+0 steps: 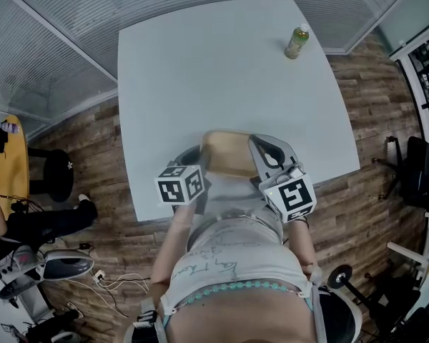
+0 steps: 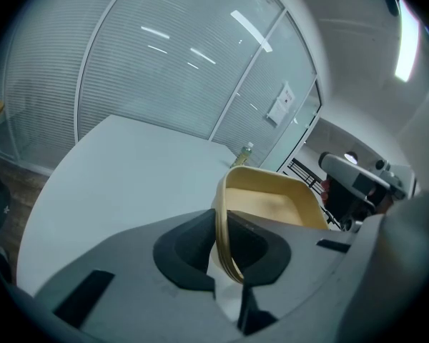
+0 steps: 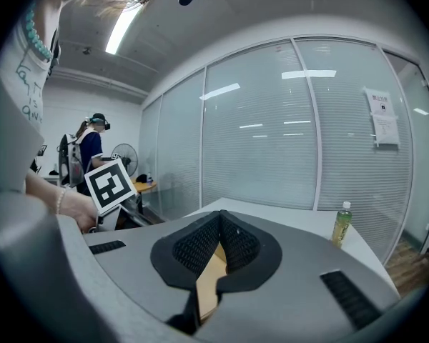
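1. Head view: the tan tray [image 1: 227, 153] sits at the 6 o'clock edge of the pale desk [image 1: 214, 70], right in front of the person, with a gripper on each end.
2. The left gripper [image 1: 194, 160] has the tray's 9 o'clock end. In the left gripper view its jaws are pinched on the rim, one dark pad on either side of the thin tan wall.
3. From that view the tray tips away towards 1 o'clock, open side up, with nothing in it that shows.
4. The right gripper [image 1: 266, 151] takes the 3 o'clock end. In the right gripper view its ribbed jaws are nearly together, with a tan strip of tray edge clamped between them.
5. I can't tell whether the tray's underside touches the desk or hangs just above it.
6. At the desk's 1 o'clock corner stands a green bottle [image 1: 297, 41], upright and capped, well apart from the tray.
7. Around the desk there's a wooden floor [image 1: 372, 106], and glass walls with blinds run behind at 12 o'clock.
8. In the right gripper view, at 9 o'clock, a second person [image 3: 91, 148] stands in the background beside a fan [image 3: 124, 157].
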`<action>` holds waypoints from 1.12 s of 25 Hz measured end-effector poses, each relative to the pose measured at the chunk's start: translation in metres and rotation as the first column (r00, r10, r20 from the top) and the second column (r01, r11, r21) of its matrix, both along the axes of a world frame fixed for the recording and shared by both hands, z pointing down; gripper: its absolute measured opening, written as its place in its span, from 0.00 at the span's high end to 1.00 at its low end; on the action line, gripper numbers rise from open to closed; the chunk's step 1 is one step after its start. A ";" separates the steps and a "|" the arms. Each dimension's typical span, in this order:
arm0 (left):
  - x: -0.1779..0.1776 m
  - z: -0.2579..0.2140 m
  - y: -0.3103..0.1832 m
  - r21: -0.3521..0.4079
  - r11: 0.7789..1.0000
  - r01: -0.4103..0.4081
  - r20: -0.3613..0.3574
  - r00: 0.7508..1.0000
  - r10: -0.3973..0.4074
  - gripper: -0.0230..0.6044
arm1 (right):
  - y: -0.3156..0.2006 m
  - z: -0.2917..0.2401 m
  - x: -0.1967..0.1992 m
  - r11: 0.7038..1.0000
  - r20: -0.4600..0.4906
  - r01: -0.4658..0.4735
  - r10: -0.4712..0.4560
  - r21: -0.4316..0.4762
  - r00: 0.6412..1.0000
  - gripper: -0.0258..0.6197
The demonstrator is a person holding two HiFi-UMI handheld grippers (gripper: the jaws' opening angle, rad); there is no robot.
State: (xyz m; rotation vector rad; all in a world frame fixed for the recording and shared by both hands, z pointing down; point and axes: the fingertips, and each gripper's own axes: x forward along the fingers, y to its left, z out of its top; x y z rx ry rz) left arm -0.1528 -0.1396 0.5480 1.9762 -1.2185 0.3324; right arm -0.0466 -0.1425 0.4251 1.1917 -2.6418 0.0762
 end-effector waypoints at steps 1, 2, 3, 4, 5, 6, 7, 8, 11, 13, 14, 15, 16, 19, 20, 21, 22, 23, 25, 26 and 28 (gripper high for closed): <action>0.000 0.000 0.000 -0.001 1.000 0.001 0.000 1.000 -0.001 0.92 | 0.001 0.000 -0.001 1.000 0.010 0.006 -0.006 -0.006 1.000 0.96; 0.000 0.001 0.001 -0.002 1.000 0.001 -0.001 1.000 -0.001 0.92 | 0.002 0.000 -0.001 1.000 0.020 0.012 -0.012 -0.010 1.000 0.96; 0.001 0.002 0.002 -0.003 1.000 0.001 -0.002 1.000 -0.001 0.92 | 0.003 0.000 -0.001 1.000 0.027 0.016 -0.015 -0.012 1.000 0.96; 0.001 0.003 0.003 -0.005 1.000 0.001 -0.003 1.000 -0.001 0.92 | 0.004 0.000 -0.001 1.000 0.030 0.018 -0.018 -0.012 0.999 0.96; 0.002 0.004 0.003 -0.006 1.000 0.001 -0.003 1.000 -0.001 0.92 | 0.005 0.001 -0.001 1.000 0.031 0.021 -0.020 -0.012 0.999 0.96; 0.001 0.004 0.003 -0.007 1.000 0.001 -0.004 1.000 -0.001 0.92 | 0.005 0.001 -0.003 1.000 0.031 0.025 -0.025 -0.014 0.999 0.96; 0.001 0.004 0.003 -0.008 1.000 0.001 -0.004 1.000 -0.001 0.92 | 0.006 0.000 -0.005 0.999 0.033 0.032 -0.031 -0.017 0.999 0.96; 0.000 0.004 0.002 -0.010 1.000 0.000 -0.004 1.000 0.000 0.92 | 0.006 0.000 -0.007 0.999 0.037 0.039 -0.038 -0.020 0.999 0.96; -0.001 0.003 0.001 -0.012 1.000 -0.001 -0.006 1.000 0.001 0.92 | 0.007 0.002 -0.013 0.998 0.028 0.056 -0.055 -0.024 0.998 0.96; 0.001 0.004 0.002 -0.011 1.000 -0.001 -0.005 1.000 0.001 0.92 | 0.008 0.003 -0.012 0.999 0.013 0.047 -0.047 -0.016 0.999 0.96; 0.002 0.004 0.003 -0.010 1.000 -0.001 -0.005 1.000 0.001 0.92 | 0.009 0.002 -0.011 0.999 0.012 0.041 -0.041 -0.011 0.999 0.96; 0.003 0.004 0.003 -0.010 1.000 -0.002 -0.004 1.000 0.002 0.92 | 0.009 0.002 -0.011 0.999 0.014 0.039 -0.038 -0.010 0.999 0.96; 0.003 0.005 0.004 -0.010 1.000 -0.002 -0.004 1.000 0.002 0.92 | 0.009 0.002 -0.012 0.999 0.014 0.040 -0.039 -0.010 0.999 0.96; 0.001 0.005 0.002 -0.010 1.000 -0.003 -0.004 1.000 0.003 0.92 | 0.009 0.003 -0.017 0.999 -0.001 0.052 -0.052 -0.007 0.999 0.96; 0.001 0.005 0.002 -0.010 1.000 -0.004 -0.005 1.000 0.004 0.92 | 0.009 0.004 -0.018 0.998 -0.005 0.055 -0.055 -0.006 0.998 0.96; 0.000 0.006 0.002 -0.010 1.000 -0.004 -0.004 1.000 0.004 0.92 | 0.009 0.005 -0.019 0.998 -0.008 0.057 -0.057 -0.007 0.998 0.96; 0.000 0.006 0.002 -0.011 1.000 -0.005 -0.004 1.000 0.005 0.92 | 0.009 0.006 -0.020 0.998 -0.009 0.059 -0.059 -0.009 0.998 0.96; 0.000 0.007 0.001 -0.012 1.000 -0.005 -0.004 1.000 0.005 0.92 | 0.009 0.007 -0.020 0.998 -0.010 0.061 -0.061 -0.014 0.998 0.96; -0.001 0.007 0.000 -0.013 1.000 -0.005 -0.004 1.000 0.005 0.92 | 0.008 0.009 -0.023 0.998 -0.013 0.066 -0.067 -0.024 0.998 0.96; -0.002 0.007 -0.001 -0.014 1.000 -0.005 -0.004 1.000 0.005 0.92 | 0.008 0.009 -0.024 0.997 -0.014 0.070 -0.071 -0.029 0.997 0.96; -0.003 0.007 -0.002 -0.015 1.000 -0.005 -0.005 1.000 0.005 0.92 | 0.007 0.010 -0.025 0.997 -0.021 0.075 -0.076 -0.033 0.997 0.96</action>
